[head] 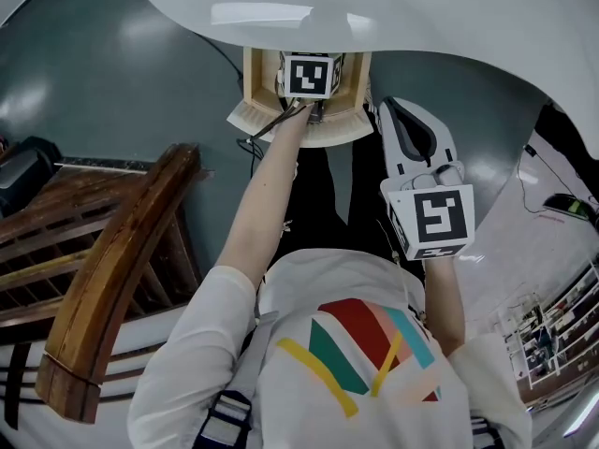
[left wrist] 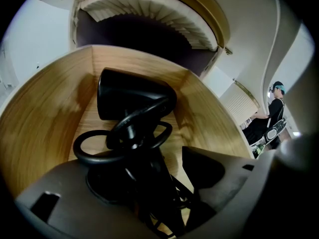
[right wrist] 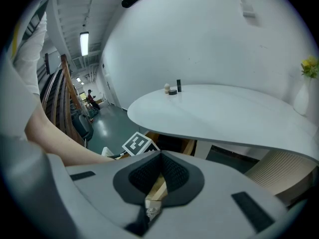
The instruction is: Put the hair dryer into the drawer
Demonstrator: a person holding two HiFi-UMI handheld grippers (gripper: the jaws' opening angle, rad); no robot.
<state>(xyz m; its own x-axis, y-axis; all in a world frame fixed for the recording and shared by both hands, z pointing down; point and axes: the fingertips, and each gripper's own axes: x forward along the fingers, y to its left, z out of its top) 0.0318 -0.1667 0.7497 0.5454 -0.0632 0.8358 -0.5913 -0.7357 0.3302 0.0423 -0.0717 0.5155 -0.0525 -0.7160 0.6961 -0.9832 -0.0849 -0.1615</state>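
The black hair dryer (left wrist: 132, 101) lies inside the wooden drawer (left wrist: 45, 118), nozzle end toward the drawer's back, with its black cord (left wrist: 94, 151) looped over it. My left gripper (left wrist: 149, 158) reaches down into the drawer, jaws wide apart on either side of the dryer's handle, and bare wood shows beside the handle. In the head view the drawer (head: 251, 82) sticks out from under the white table, with the left gripper (head: 314, 110) in it. My right gripper (head: 404, 120) hangs to the right of the drawer, and its pads meet on nothing (right wrist: 160, 156).
The round white table (head: 421, 26) overhangs the drawer, and small items (right wrist: 173, 89) stand on its far side. A vase of yellow flowers (right wrist: 306, 83) is at the right. A wooden chair (head: 122, 251) stands at my left on the grey-green floor.
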